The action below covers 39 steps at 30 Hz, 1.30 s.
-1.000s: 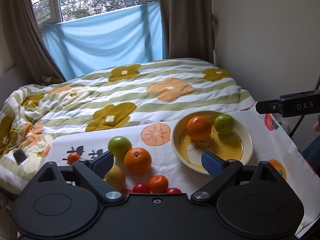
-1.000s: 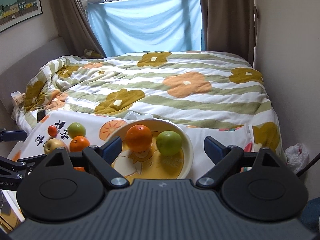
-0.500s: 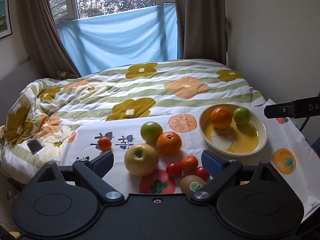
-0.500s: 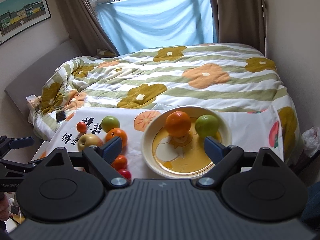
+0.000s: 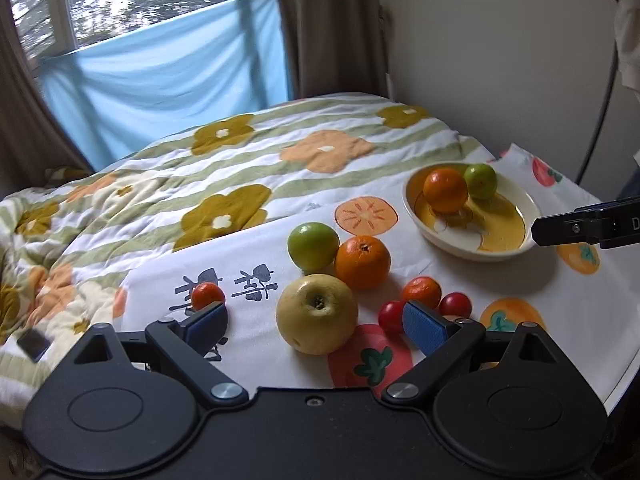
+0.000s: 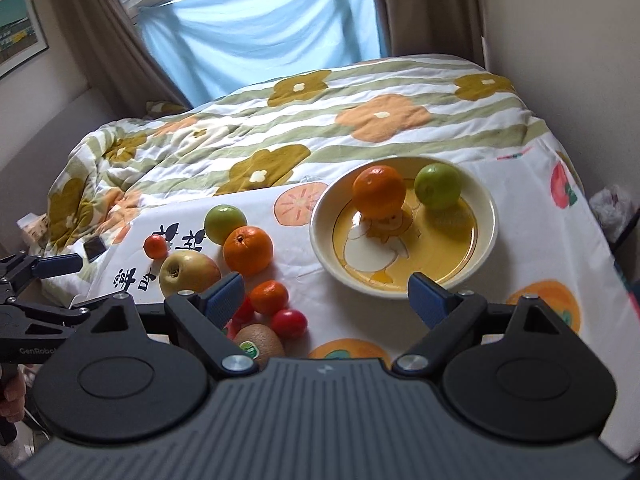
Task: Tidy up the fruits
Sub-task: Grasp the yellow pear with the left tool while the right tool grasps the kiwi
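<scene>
Now the left gripper (image 5: 316,322) is spread wide and empty, with the big yellow apple (image 5: 317,313) between its blue pads. Beside this apple lie a large orange (image 5: 362,262) and a green apple (image 5: 313,246), touching each other. The right gripper (image 6: 326,298) is also spread and empty, near the cream and yellow bowl (image 6: 404,283), which holds an orange fruit (image 6: 379,191) and a green fruit (image 6: 437,186).

Soft daylight from the motion-blurred window (image 5: 132,12) casts faint shadows; fisheye edges bend and darken.
</scene>
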Motion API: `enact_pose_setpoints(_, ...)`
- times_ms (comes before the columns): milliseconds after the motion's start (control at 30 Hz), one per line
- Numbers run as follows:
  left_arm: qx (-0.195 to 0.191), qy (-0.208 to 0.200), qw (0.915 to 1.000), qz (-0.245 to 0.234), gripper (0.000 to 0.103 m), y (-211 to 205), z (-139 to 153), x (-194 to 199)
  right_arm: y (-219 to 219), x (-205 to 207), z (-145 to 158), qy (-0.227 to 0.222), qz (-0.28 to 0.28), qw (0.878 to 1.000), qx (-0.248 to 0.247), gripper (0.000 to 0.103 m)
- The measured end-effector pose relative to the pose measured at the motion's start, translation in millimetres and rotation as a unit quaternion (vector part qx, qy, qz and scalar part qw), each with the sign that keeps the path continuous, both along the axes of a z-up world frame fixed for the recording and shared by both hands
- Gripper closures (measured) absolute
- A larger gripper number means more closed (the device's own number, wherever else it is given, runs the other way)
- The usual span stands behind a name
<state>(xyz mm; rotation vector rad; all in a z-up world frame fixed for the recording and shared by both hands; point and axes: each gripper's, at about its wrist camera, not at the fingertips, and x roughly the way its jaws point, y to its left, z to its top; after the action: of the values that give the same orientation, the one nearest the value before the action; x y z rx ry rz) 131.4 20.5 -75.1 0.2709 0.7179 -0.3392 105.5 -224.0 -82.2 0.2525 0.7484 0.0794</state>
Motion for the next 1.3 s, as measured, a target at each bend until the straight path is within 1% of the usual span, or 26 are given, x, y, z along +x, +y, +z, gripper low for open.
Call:
enact_pose_setpoints(200, 0.012, 0.007, 0.9979, -0.063, 0.006, 11.3, -23.2, 26.6, 27.2, -2.6, -22.2, 0.011, -0.030, 0.999, -0.009, 0.000)
enact_pose_setpoints(400, 0.024, 0.018, 0.9923, -0.120, 0.006, 12.4, -47.2, 45.0, 50.1, -6.7, -44.5, 0.023, -0.041, 0.999, -0.005, 0.000)
enact_pose_setpoints(533, 0.026, 0.029, 0.9890, -0.143, 0.006, 7.3, -61.1, 57.2, 61.4, -8.6, -59.4, 0.034, -0.041, 0.998, -0.013, 0.000)
enact_pose_setpoints(633, 0.036, 0.032, 0.9860, -0.159, 0.006, 1.3, -71.6, 64.5, 65.3, -8.5, -68.4, 0.043, -0.043, 0.998, -0.016, 0.000)
enact_pose_setpoints(700, 0.038, 0.034, 0.9850, -0.165, 0.007, -0.7, -76.8, 68.4, 67.8, -8.4, -73.4, 0.048, -0.043, 0.998, -0.019, 0.000)
enact_pose_setpoints(900, 0.042, 0.043, 0.9842, -0.166, 0.014, -4.8, -87.5, 78.8, 77.1, -2.2, -84.6, 0.062, -0.034, 0.997, -0.037, 0.000)
enact_pose_setpoints(967, 0.043, 0.046, 0.9838, -0.168, 0.021, -5.9, -90.3, 80.8, 79.8, -0.2, -86.4, 0.063, -0.031, 0.997, -0.042, 0.002)
enact_pose_setpoints(1033, 0.049, 0.044, 0.9838, -0.167, 0.025, -6.1, -92.0, 81.9, 81.8, 2.1, -86.8, 0.064, -0.028, 0.997, -0.045, 0.002)
enact_pose_setpoints(1300, 0.056, 0.036, 0.9827, -0.173, 0.025, -5.5, -93.1, 80.5, 90.5, 7.3, -88.5, 0.069, -0.012, 0.996, -0.053, 0.003)
